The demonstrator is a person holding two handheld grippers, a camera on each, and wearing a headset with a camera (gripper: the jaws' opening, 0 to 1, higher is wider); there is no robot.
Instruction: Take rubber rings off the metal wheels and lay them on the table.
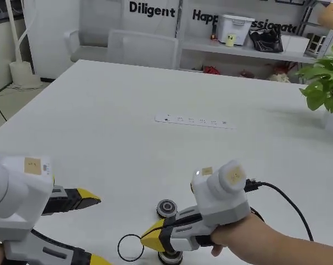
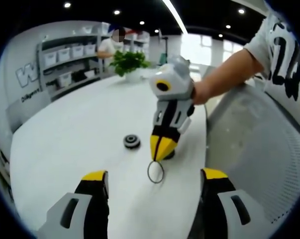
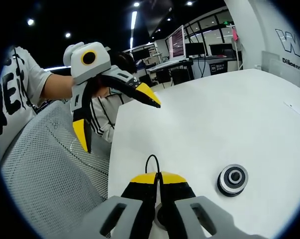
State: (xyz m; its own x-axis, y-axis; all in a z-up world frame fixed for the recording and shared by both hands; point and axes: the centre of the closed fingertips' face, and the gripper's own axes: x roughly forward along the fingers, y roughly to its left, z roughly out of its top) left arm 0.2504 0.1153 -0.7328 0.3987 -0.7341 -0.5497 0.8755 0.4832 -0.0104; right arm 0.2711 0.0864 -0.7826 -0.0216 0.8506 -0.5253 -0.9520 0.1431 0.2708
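Note:
My right gripper (image 1: 147, 237) is shut on the edge of a thin black rubber ring (image 1: 130, 247), which lies low over the white table (image 1: 155, 154). The right gripper view shows the ring (image 3: 152, 162) as a loop rising from the closed tips (image 3: 157, 178). A metal wheel (image 1: 167, 208) with a dark rim stands just beyond the gripper, and a second wheel (image 1: 170, 256) sits partly hidden beneath it. My left gripper (image 1: 95, 227) hovers open at the left, empty, facing the ring (image 2: 155, 172) and the right gripper (image 2: 161, 152).
A white power strip (image 1: 195, 120) lies across the middle of the table. A potted plant (image 1: 323, 83) stands at the far right edge. Chairs and shelves with boxes line the back wall. The table's near edge is close under both grippers.

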